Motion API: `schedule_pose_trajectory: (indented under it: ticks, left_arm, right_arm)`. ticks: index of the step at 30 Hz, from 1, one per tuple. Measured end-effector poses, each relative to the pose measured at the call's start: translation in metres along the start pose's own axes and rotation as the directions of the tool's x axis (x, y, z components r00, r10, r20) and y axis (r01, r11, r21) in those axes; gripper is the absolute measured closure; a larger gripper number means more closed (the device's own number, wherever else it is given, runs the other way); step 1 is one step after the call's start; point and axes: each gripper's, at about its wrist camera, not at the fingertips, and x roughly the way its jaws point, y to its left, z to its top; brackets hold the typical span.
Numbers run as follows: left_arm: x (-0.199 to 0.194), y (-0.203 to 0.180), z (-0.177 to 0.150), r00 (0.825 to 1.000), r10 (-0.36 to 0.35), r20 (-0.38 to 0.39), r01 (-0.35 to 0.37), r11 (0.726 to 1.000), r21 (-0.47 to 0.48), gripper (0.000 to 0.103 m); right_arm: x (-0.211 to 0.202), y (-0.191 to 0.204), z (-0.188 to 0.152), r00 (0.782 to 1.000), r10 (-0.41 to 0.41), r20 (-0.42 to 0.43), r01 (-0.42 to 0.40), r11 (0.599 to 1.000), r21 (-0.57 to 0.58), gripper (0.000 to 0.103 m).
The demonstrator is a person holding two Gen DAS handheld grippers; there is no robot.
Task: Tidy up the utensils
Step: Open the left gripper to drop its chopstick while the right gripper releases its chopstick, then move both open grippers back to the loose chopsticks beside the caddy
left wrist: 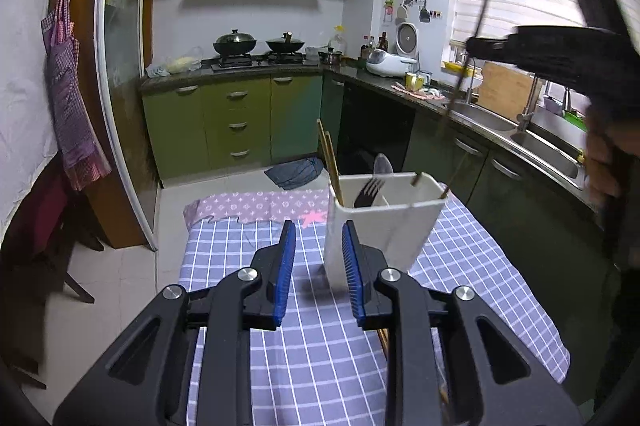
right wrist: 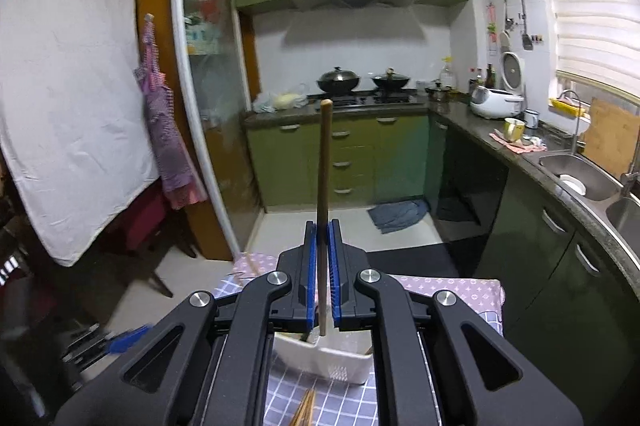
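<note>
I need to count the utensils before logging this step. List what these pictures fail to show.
- Left wrist view: the white holder walls hide the shafts of the fork and chopsticks inside.
- Left wrist view: the right gripper and its chopstick are motion-blurred.
- Right wrist view: the gripper frame covers most of the holder; loose chopsticks run off the bottom edge.

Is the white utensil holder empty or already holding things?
Holding things: the white utensil holder contains a dark fork and wooden chopsticks.
</note>
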Motion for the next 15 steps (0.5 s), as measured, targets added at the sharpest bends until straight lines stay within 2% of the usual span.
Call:
schedule_pose_trajectory:
  ticks: [5,11,15]
  left_arm:
    - [-0.005,0.007,-0.015,0.999,-0.028,-0.031,0.028,1.000,-0.010,0.080]
    - [-0.004,0.010,-0.028,0.997,-0.038,-0.067,0.038,0.999,-0.012,0.079]
    - [-0.007,0.007,-0.030,0.997,-0.027,-0.070,0.027,1.000,0.006,0.073]
  right_arm:
    - [0.036,-0.008,-0.020,0.996,-0.054,-0.069,0.053,0.999,-0.003,0.096]
    - [0.068,-0.008,-0.052,0.986,-0.056,-0.154,0.053,0.998,-0.023,0.096]
    - [0.069,-0.008,-0.064,0.987,-0.058,-0.152,0.054,0.998,-0.029,0.090]
